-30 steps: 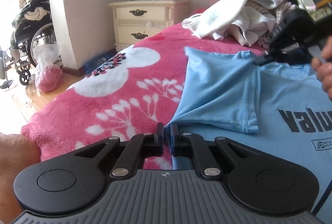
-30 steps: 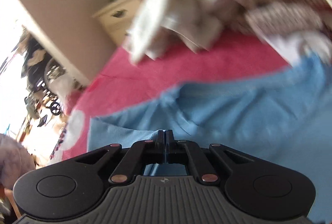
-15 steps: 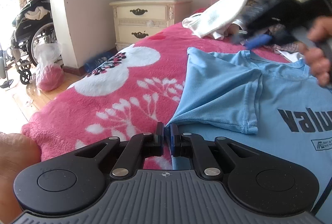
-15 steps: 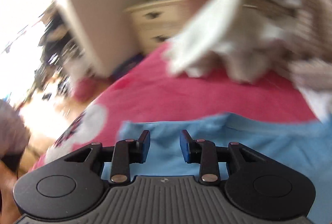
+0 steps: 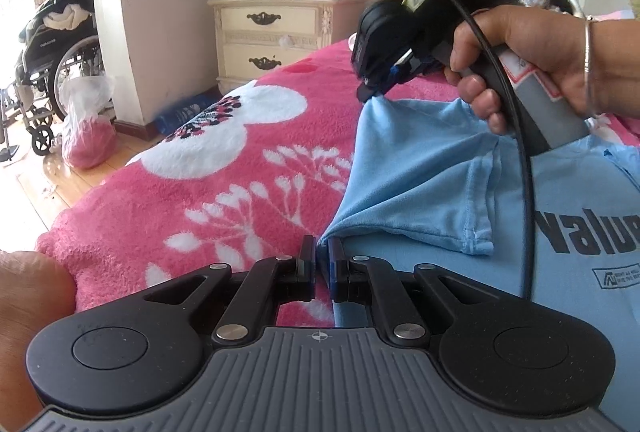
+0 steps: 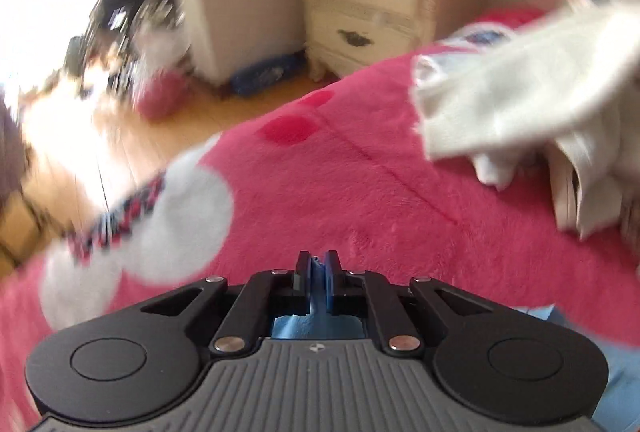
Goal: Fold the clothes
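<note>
step: side fold of T-shirt [image 5: 420, 168] on bed [image 5: 240, 168] | left gripper [image 5: 323, 264] clenched on hem, right gripper [image 6: 319, 274] closing on shoulder (cloth between fingers) | next: carry both across together

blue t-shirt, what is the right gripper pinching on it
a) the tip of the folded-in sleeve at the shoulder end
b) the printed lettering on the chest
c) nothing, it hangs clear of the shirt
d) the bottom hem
a: in the left wrist view the right gripper is closing on a raised peak of the blue t-shirt at the sleeve's far end, and blue cloth shows between its fingers in its own view.
</note>
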`<act>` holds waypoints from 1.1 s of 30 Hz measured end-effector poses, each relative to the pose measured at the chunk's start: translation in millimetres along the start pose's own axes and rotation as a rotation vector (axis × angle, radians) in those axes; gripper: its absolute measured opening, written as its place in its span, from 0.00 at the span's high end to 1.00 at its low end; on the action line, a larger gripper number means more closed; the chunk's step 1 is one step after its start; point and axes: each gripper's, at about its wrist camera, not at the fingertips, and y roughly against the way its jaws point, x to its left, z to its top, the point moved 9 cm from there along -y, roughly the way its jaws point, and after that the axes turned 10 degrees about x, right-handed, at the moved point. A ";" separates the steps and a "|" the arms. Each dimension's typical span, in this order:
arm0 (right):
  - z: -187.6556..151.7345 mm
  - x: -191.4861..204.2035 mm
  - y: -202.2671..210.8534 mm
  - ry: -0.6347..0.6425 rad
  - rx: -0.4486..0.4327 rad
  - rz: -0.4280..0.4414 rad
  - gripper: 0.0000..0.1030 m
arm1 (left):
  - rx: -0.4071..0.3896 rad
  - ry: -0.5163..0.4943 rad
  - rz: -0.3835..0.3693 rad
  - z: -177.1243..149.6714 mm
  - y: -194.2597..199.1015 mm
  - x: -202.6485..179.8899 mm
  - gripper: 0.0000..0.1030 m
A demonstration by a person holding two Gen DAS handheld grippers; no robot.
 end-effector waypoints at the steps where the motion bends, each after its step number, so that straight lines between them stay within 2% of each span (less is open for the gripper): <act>1: 1.8 -6.0 -0.2 -0.048 -0.004 0.019 0.93 | 0.002 0.005 -0.004 0.0 -0.2 0.5 0.95; 5: 8.6 -20.6 2.7 -0.184 -0.081 0.101 0.93 | 0.005 0.009 -0.006 -0.2 -0.7 0.5 0.95; 7: 11.8 -26.5 6.4 -0.245 -0.100 0.149 0.88 | 0.007 0.008 -0.006 -0.4 -0.6 0.6 0.95; 9: 14.6 -34.1 14.9 -0.271 -0.113 0.157 0.68 | 0.008 0.009 -0.006 -0.2 -0.7 0.6 0.95; 10: 16.2 -37.8 23.2 -0.264 -0.135 0.153 0.68 | 0.008 0.009 -0.005 -0.2 -0.5 0.7 0.95; 12: 16.6 -43.4 43.0 -0.228 -0.159 0.164 0.68 | 0.007 0.006 -0.003 -0.1 0.1 0.5 0.94; 14: 9.5 -44.3 60.2 -0.145 -0.129 0.173 0.68 | 0.009 0.011 -0.002 0.1 0.8 1.5 0.93; 18: -28.8 -37.4 93.5 0.133 -0.073 0.124 0.68 | 0.011 0.009 0.027 2.2 4.6 3.4 0.87; 20: -54.5 -34.6 98.6 0.209 -0.012 0.133 0.70 | 0.005 -0.005 0.052 3.6 9.3 3.8 0.87; 23: -78.9 -37.8 97.4 0.207 0.035 0.134 0.70 | 0.002 0.008 0.084 4.7 18.2 9.3 0.87; 25: -82.6 -44.7 95.5 0.161 0.037 0.133 0.70 | -0.039 0.005 0.074 9.0 29.7 5.8 0.87; 26: -84.2 -48.4 94.6 0.136 0.038 0.133 0.70 | -0.060 -0.017 0.057 11.5 34.3 -0.6 0.87; 28: -80.6 -60.9 92.2 0.064 0.037 0.136 0.70 | -0.095 -0.129 -0.010 12.9 41.1 -27.8 0.87; 31: -79.4 -80.4 88.3 -0.034 0.044 0.133 0.70 | -0.099 -0.309 -0.094 6.2 39.6 -72.2 0.87; 33: -79.8 -92.7 82.5 -0.092 0.059 0.132 0.70 | -0.088 -0.345 -0.086 7.3 30.5 -85.7 0.87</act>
